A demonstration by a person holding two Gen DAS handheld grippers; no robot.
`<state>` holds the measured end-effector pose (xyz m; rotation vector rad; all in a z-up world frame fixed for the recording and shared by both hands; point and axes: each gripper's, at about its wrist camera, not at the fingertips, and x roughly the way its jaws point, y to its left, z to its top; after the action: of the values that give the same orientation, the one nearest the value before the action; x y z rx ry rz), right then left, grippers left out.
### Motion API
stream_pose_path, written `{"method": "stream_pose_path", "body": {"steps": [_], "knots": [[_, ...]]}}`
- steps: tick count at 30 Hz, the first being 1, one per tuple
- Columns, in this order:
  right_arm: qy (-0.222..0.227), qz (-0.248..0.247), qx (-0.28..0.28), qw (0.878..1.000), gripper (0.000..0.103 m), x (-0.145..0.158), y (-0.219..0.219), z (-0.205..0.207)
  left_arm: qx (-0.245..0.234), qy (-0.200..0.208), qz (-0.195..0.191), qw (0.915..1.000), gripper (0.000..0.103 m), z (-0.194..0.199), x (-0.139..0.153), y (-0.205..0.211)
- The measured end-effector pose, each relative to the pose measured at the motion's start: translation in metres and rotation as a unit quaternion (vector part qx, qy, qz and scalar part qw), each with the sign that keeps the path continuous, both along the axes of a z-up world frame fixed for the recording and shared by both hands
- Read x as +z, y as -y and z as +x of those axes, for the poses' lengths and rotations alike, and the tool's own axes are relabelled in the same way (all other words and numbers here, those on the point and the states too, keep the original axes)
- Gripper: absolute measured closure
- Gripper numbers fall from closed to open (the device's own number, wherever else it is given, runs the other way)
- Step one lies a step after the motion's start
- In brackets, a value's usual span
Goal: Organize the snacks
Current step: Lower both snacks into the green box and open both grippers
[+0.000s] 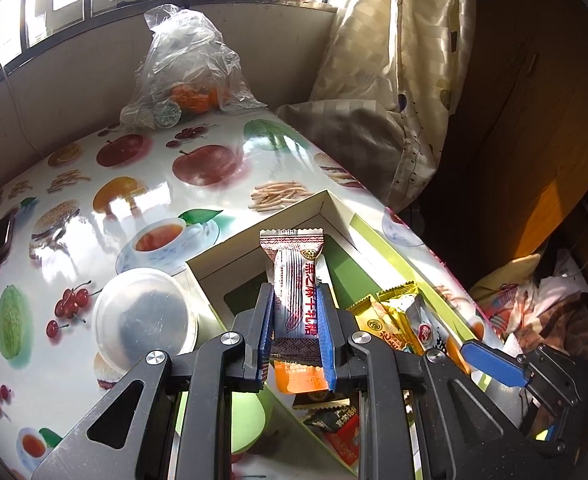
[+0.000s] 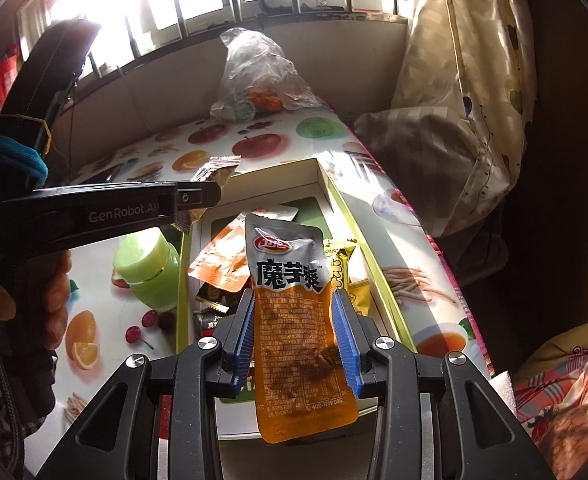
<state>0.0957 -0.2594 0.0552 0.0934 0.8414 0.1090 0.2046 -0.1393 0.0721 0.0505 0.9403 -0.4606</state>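
Left wrist view: the left gripper (image 1: 296,320) is clamping a nougat bar (image 1: 294,284) lengthwise, pointing ahead over the box (image 1: 336,208); the right gripper (image 2: 294,336) is pinching an orange pouch (image 2: 294,320) above it.

Orange pouch (image 2: 304,336) hides the box's (image 2: 322,178) near contents.

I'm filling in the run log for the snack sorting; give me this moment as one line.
left gripper: shut on nougat bar | right gripper: shut on orange pouch | both above open box | phase: carrying
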Motion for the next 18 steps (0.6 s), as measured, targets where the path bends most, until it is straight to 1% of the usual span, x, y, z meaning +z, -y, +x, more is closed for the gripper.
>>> {"method": "stream_pose_path", "body": {"steps": [6,18], "knots": [[-0.004,-0.006,-0.004,1.000,0.067,-0.007,0.001,0.002,0.001,-0.019,0.000,0.9998,0.082,0.007,-0.013,0.004],[0.002,-0.009,-0.004,1.000,0.067,-0.008,-0.001,0.001,0.012,-0.030,0.010,0.9994,0.082,0.015,-0.025,0.007]]}}
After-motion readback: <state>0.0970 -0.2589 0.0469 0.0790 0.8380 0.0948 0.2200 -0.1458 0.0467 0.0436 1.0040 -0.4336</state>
